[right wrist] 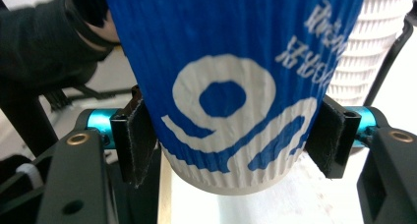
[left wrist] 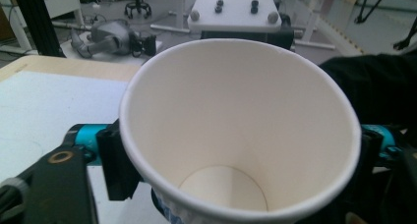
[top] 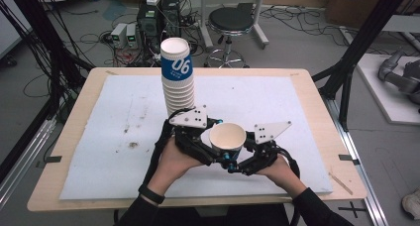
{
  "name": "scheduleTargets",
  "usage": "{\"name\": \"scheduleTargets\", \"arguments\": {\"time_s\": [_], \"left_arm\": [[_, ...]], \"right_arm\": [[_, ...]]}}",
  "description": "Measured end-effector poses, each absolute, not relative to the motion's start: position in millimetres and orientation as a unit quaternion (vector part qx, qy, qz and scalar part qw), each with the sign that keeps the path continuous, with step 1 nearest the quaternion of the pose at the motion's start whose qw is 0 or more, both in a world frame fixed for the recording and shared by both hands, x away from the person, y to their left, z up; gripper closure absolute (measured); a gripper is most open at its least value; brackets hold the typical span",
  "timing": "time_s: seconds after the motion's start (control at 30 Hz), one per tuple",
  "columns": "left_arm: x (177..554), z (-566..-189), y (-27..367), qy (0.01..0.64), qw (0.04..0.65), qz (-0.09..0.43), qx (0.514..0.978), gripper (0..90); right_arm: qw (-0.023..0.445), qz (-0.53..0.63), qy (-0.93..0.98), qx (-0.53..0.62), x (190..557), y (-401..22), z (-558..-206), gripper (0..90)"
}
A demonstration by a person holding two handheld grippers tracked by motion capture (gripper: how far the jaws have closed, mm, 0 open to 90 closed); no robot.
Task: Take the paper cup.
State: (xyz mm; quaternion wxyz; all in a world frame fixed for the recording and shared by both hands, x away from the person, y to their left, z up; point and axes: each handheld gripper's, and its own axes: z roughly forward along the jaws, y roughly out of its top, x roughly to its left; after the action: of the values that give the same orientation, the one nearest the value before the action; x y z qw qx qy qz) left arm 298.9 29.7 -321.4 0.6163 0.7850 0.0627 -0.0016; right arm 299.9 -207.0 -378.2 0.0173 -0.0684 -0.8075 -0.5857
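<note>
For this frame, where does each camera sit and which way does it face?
High view: above the person's side, looking forward and down on the table; forearms, left gripper and right gripper hold a paper cup before the cup stack.
Left gripper view: looks down into the cup, its jaws beside it.
Right gripper view: level on the cup's blue side, pads pressing.
Shared: the same cup.
</note>
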Motion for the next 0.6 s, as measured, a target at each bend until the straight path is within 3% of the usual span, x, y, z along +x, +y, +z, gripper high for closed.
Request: {"name": "scheduleTargets", "arguments": {"time_s": [0.27,0.6], "left_arm": [[299.4,-327.1,28.7,0.077,0.663,-0.022,0.745,18.1],[299.2,-328.3,28.0,0.074,0.672,-0.017,0.737,20.8]], "right_arm": [[0.031,-0.608,-0.79,-0.074,299.4,-207.5,-377.3,30.4],[0.032,-0.609,-0.789,-0.076,299.2,-206.8,-377.8,30.5]]}}
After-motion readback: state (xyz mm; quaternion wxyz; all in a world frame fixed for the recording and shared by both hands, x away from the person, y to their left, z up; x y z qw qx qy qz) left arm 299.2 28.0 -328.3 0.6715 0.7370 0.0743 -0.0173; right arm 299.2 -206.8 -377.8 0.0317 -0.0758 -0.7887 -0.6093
